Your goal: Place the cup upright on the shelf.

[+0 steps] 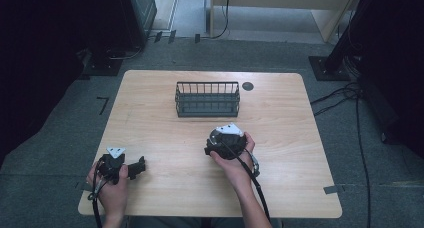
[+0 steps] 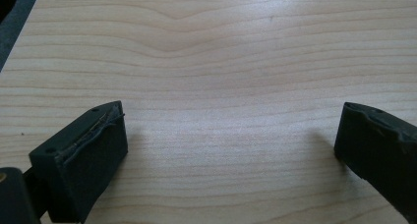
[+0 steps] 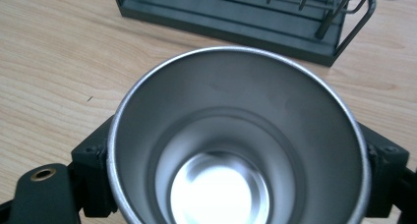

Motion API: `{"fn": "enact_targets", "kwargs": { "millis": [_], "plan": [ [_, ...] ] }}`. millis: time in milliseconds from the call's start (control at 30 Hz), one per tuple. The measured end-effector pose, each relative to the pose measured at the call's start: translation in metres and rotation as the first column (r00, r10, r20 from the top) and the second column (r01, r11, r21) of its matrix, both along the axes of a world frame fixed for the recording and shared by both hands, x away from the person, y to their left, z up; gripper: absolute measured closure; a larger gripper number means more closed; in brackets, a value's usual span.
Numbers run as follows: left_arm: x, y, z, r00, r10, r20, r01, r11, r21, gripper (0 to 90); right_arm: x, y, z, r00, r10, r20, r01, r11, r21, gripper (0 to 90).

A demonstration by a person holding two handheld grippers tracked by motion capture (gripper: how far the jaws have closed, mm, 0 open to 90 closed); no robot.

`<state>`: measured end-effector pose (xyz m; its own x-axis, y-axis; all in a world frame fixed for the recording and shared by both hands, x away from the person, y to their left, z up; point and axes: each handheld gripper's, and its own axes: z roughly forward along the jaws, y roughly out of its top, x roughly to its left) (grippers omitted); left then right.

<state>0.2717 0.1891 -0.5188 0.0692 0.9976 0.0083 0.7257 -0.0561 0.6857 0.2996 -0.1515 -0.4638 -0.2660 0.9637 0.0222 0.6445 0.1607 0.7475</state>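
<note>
Fingers (image 3: 93,184) of my right gripper (image 3: 236,184) clamp a steel cup (image 3: 236,135), with the wire rack (image 3: 246,13) at twelve o'clock. Left gripper (image 2: 231,145) gapes empty. I judge the smooth wall could slip or tip if I swing it fast.

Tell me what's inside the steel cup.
The steel cup, clamped between the right gripper fingers, looks empty: bare walls and a shiny bottom reflecting light. The nearest part of the inside is cut off by the picture's edge.
</note>
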Motion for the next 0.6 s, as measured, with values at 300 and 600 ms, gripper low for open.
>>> {"fn": "enact_targets", "kwargs": {
  "millis": [300, 600],
  "plan": [
    [0.000, 0.000, 0.000, 1.0000, 0.002, 0.002, -0.002, 1.0000, -0.002, 0.0, 0.009, -0.005, 0.019, 0.9998, 0.016, 0.012, -0.016, 1.000, 0.019, 14.1],
    [0.000, 0.000, 0.000, 1.0000, 0.002, 0.002, -0.002, 1.0000, -0.002, 0.0, 0.017, -0.002, 0.034, 0.9993, 0.031, 0.020, -0.032, 0.999, 0.030, 14.1]
  ]
}}
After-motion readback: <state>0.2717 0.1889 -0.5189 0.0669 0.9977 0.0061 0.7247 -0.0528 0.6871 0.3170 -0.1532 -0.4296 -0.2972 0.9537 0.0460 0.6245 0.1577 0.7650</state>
